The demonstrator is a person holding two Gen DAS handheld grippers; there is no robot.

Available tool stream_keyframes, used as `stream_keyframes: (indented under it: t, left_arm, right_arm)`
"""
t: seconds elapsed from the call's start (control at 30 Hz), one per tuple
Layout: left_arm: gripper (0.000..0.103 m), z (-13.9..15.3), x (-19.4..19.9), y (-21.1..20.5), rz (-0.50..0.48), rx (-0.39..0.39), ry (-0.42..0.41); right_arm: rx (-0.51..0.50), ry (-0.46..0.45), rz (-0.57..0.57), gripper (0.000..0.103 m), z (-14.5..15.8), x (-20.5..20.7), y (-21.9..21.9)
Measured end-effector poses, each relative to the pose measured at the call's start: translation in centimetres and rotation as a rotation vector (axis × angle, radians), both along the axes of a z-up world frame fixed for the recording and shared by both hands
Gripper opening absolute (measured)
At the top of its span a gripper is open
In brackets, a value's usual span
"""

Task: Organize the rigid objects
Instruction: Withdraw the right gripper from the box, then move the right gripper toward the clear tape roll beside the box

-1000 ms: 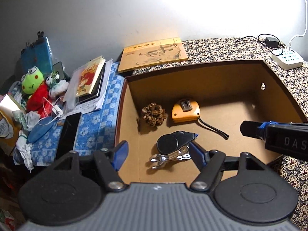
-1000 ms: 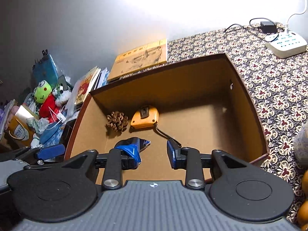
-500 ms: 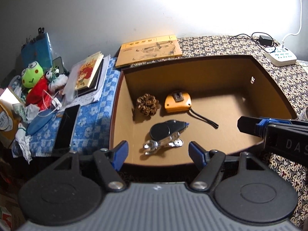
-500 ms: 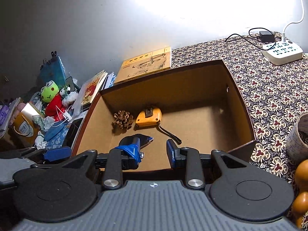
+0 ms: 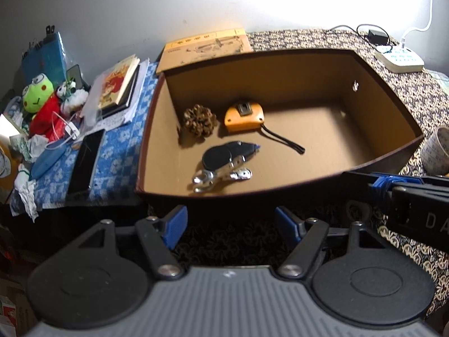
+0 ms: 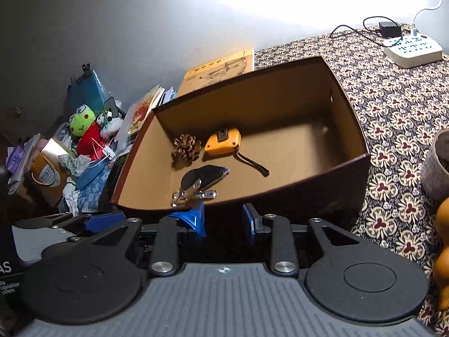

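Note:
A brown cardboard box [image 5: 387,154] [image 6: 348,165] stands on the patterned cloth. Inside lie a pine cone [image 5: 199,120] [image 6: 187,146], an orange tape measure [image 5: 244,113] [image 6: 223,141] with a black strap, and a black tool with a metal clip [image 5: 221,161] [image 6: 196,185]. My left gripper [image 5: 231,224] hangs open and empty in front of the box's near wall. My right gripper [image 6: 224,221] is also open and empty, just outside the near wall. Each gripper appears at the edge of the other's view.
Left of the box lie a phone [image 5: 85,165], stacked books [image 5: 118,84], a frog plush [image 5: 38,92] [image 6: 81,120] and paper clutter. A yellow book [image 5: 204,47] sits behind. A power strip [image 6: 412,49] is far right; a cup [image 6: 437,165] and orange fruit [image 6: 443,213] are near right.
Both grippers have drawn back out of the box toward me and now sit outside its near wall. The black clip tool stays lying in the box.

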State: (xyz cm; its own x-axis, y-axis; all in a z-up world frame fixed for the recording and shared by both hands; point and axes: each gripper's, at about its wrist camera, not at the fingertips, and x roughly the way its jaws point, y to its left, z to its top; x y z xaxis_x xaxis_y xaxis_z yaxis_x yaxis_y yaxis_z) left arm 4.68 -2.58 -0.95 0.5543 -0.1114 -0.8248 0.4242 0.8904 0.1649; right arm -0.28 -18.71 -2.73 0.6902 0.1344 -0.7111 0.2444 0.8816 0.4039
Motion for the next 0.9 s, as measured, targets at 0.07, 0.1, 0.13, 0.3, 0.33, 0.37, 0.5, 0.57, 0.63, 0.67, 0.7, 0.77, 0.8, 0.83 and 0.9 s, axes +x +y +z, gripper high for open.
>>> stream_keyframes:
  t: [0.07,0.1,0.13,0.3,0.33,0.37,0.5,0.57,0.63,0.67,0.7,0.77,0.8,0.83,0.9]
  left_arm:
    - [0.074,-0.4,-0.3,-0.1,-0.003,0.006,0.009]
    - [0.074,-0.6,-0.4,-0.2,-0.003,0.009,0.014]
    - [0.074,-0.8,-0.5,-0.2,-0.003,0.012,0.019]
    - [0.074,-1.7,-1.0,-0.6,-0.008,0.020,0.046]
    - [0.074,-1.9,-1.1,-0.8,-0.011,0.023,0.050]
    - [0.074,-2.1,-1.3,-0.9,-0.014,0.026,0.053]
    - [0.074,-2.6,-1.7,-1.5,-0.028,0.034,0.068]
    - [0.074,-2.9,-1.9,-1.8,-0.035,0.038,0.073]
    - [0.074,-3.2,-2.0,-2.0,-0.042,0.042,0.079]
    - [0.074,-3.3,-2.1,-2.2,-0.045,0.044,0.083]
    - [0.074,-3.5,-2.2,-2.3,-0.048,0.045,0.087]
    - [0.074,-3.8,-2.3,-2.5,-0.053,0.046,0.097]
    - [0.074,-4.0,-2.3,-2.6,-0.055,0.046,0.102]
    - [0.074,-4.1,-2.3,-2.7,-0.057,0.047,0.106]
    - [0.074,-4.3,-2.4,-3.0,-0.060,0.047,0.112]
  right_arm:
    - [0.008,0.014,-0.003,0.013,-0.4,-0.3,-0.1]
    - [0.012,0.022,-0.005,0.013,-0.5,-0.4,-0.2]
    - [0.014,0.028,-0.007,0.013,-0.7,-0.6,-0.3]
    - [0.022,0.056,-0.020,0.013,-1.3,-1.3,-0.6]
    - [0.024,0.060,-0.023,0.013,-1.4,-1.4,-0.6]
    - [0.027,0.063,-0.025,0.013,-1.5,-1.6,-0.7]
    - [0.031,0.076,-0.036,0.013,-1.9,-2.1,-1.2]
    - [0.035,0.080,-0.042,0.013,-2.1,-2.4,-1.4]
    - [0.034,0.085,-0.050,0.013,-2.3,-2.7,-1.6]
    - [0.035,0.087,-0.053,0.013,-2.4,-2.8,-1.8]
    - [0.037,0.092,-0.057,0.013,-2.5,-2.9,-1.9]
    - [0.043,0.098,-0.063,0.013,-2.8,-3.0,-2.1]
    - [0.044,0.101,-0.065,0.013,-2.9,-3.1,-2.2]
    - [0.044,0.104,-0.066,0.013,-2.9,-3.2,-2.3]
    - [0.047,0.107,-0.066,0.013,-3.0,-3.4,-2.5]
